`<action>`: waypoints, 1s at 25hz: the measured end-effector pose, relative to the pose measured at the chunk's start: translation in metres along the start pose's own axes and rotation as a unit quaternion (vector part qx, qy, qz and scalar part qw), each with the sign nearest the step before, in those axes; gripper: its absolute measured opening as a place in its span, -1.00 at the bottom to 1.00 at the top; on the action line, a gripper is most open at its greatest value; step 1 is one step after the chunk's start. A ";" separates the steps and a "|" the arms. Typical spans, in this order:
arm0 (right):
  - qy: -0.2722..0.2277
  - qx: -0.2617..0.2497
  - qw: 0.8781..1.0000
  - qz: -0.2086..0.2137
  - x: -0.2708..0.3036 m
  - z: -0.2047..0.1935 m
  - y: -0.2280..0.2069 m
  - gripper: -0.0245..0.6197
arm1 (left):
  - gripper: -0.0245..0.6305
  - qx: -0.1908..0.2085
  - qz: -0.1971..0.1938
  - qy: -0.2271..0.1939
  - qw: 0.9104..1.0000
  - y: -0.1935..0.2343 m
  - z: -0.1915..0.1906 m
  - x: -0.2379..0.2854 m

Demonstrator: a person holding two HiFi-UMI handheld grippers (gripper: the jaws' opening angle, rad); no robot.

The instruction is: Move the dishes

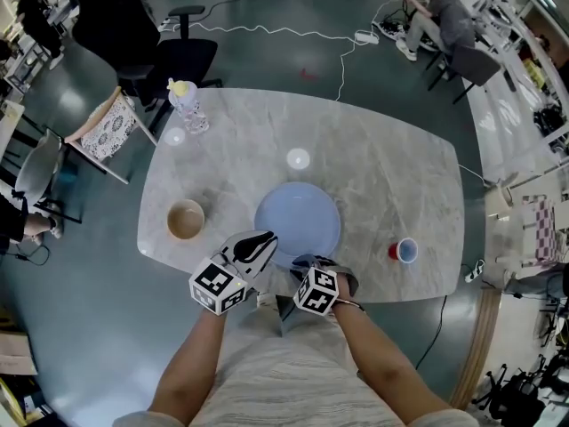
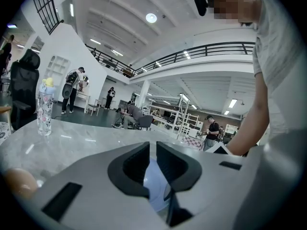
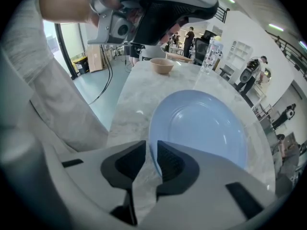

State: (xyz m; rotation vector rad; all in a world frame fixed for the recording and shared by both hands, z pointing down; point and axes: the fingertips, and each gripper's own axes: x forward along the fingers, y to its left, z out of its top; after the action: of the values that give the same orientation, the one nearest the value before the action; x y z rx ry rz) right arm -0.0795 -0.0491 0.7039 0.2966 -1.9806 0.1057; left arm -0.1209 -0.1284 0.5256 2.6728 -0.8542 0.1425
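A pale blue plate (image 1: 302, 212) lies flat near the front middle of the marble table (image 1: 400, 176). My right gripper (image 1: 304, 261) points steeply down at the plate's near edge. In the right gripper view the plate (image 3: 201, 128) has its rim in the gap of the right gripper (image 3: 151, 150), and the jaws stand apart from it, open. My left gripper (image 1: 264, 241) is held almost level at the plate's near left edge. In the left gripper view the left gripper (image 2: 153, 150) has its jaws barely parted, with the plate (image 2: 153, 186) showing beyond them and nothing held.
A tan bowl (image 1: 186, 219) sits left of the plate. A small white cup (image 1: 298, 159) stands behind it and a red cup (image 1: 404, 250) to the right. A clear bottle (image 1: 187, 105) is at the far left corner. Chairs and people stand around the table.
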 end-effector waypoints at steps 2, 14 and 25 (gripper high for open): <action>-0.017 0.023 1.000 -0.001 -0.005 0.006 -0.003 -0.64 | -0.76 0.002 -0.001 0.000 1.000 0.000 0.002 -0.001; -0.197 0.193 0.960 -0.046 -0.063 0.058 -0.052 -0.64 | -0.76 0.011 -0.004 -0.008 1.000 -0.001 0.012 0.000; -0.319 0.234 0.916 -0.065 -0.116 0.105 -0.086 -0.67 | -0.76 0.012 0.009 -0.024 1.000 0.009 0.025 -0.008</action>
State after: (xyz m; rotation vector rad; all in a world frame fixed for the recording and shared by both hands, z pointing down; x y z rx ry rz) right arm -0.1050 -0.1356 0.5494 0.8632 -2.5582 0.4493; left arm -0.1329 -0.1394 0.5036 2.7012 -0.8956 0.0931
